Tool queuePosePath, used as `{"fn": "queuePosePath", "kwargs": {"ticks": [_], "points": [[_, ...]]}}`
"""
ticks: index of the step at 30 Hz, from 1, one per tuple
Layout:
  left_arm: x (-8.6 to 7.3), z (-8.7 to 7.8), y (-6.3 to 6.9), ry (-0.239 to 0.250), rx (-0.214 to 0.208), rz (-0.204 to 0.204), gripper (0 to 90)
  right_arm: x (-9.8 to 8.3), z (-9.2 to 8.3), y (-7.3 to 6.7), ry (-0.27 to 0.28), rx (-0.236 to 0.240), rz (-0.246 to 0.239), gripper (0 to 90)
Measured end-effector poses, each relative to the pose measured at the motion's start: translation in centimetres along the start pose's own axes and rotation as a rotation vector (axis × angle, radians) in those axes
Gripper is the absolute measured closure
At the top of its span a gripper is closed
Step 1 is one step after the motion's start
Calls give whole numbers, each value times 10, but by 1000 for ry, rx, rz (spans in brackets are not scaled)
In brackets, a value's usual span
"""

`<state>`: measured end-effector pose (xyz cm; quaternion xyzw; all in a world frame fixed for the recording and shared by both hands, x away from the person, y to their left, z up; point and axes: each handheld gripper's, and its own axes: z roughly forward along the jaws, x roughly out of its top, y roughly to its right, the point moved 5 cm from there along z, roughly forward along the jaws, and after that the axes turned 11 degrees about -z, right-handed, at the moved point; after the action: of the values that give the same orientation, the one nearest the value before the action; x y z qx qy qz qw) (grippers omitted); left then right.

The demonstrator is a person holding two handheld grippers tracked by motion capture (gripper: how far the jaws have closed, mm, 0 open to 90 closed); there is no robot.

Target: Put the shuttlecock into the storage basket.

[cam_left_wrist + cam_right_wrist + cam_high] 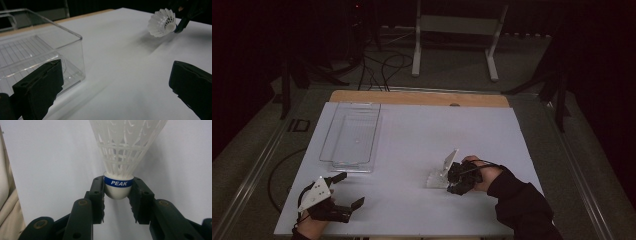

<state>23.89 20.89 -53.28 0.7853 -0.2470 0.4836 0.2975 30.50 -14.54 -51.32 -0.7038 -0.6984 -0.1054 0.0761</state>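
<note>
Your right tongs (117,195) pinch the shuttlecock (120,157) by its white cork, one pad on each side of the blue band, feathers pointing away over the white tabletop (412,150). Your left tongs (115,85) stand spread with nothing between them, just beside the clear plastic bin (37,50), well apart from the shuttlecock.

We could read one word, "PEAK", printed in white capitals on a narrow blue band that ran around the rounded white cork base of the white plastic-skirted shuttlecock (118,183). That band sat level with the two black jaws of the right gripper (117,192), which pressed on the base from either side. We found no other legible writing, numbers or signs anywhere.
</note>
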Motion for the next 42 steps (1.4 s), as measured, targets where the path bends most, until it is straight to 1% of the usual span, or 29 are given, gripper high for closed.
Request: {"fn": "queuePosePath", "kwargs": {"ticks": [3,5,6,9,11,12,13,14,15,17,18,19,20,21,22,23,25,27,28,29,30,31,34,37,38,39,41,42], "points": [[0,1,0,-13,5,-1,1,1,-1,0,7,-2,4,662],[1,2,1,-27,6,-2,1,3,-1,-1,9,-5,-2,661],[2,3,2,-39,4,-6,1,4,-1,-1,9,-9,-22,662],[5,4,4,-49,-4,-11,1,6,-3,-2,16,0,-9,661],[9,5,6,-62,-7,-9,1,6,-4,-1,24,4,-10,661],[13,6,9,-86,-12,-5,1,8,-6,0,34,1,-16,662],[13,6,9,-86,-12,-5,1,8,-6,0,34,1,-16,662],[18,7,12,-101,-25,-14,1,10,-7,-1,42,8,-3,662],[18,7,12,-101,-25,-14,1,10,-7,-1,42,8,-3,662],[24,6,13,-113,-27,-24,0,11,-6,-2,32,4,-9,662],[31,5,14,-121,-22,-19,1,12,-6,-1,29,7,-27,662],[31,5,14,-121,-22,-19,1,12,-6,-1,29,7,-27,662],[38,3,13,-133,-16,-12,1,14,-6,-2,30,4,-25,661],[38,3,13,-133,-16,-12,1,14,-6,-2,30,4,-25,661],[46,1,14,-144,-7,0,1,14,-7,-2,27,2,-28,662],[46,1,14,-144,-7,0,1,14,-7,-2,27,2,-28,662],[54,-1,15,-152,-3,11,1,15,-8,-3,33,5,-27,662],[63,-2,16,-152,-8,16,1,15,-8,-3,31,4,-25,662],[71,-4,18,-151,-16,26,1,16,-8,-3,31,6,-25,661],[71,-4,18,-151,-16,26,1,16,-8,-3,31,6,-25,661],[79,-5,19,-151,-23,37,1,16,-8,-3,30,5,-25,662],[79,-5,19,-151,-23,37,1,16,-8,-3,30,5,-25,662],[89,-4,20,-153,-29,41,1,15,-8,-3,32,6,-25,662],[96,-1,22,-170,-39,53,1,15,-9,-4,30,8,-17,662],[99,1,25,-185,-44,63,1,14,-9,-3,31,11,-20,662],[99,1,25,-185,-44,63,1,14,-9,-3,31,11,-20,662],[102,3,28,-198,-58,68,0,14,-9,-3,30,8,-21,662],[104,5,30,-206,-57,73,1,14,-9,-4,30,9,-20,662]]}}
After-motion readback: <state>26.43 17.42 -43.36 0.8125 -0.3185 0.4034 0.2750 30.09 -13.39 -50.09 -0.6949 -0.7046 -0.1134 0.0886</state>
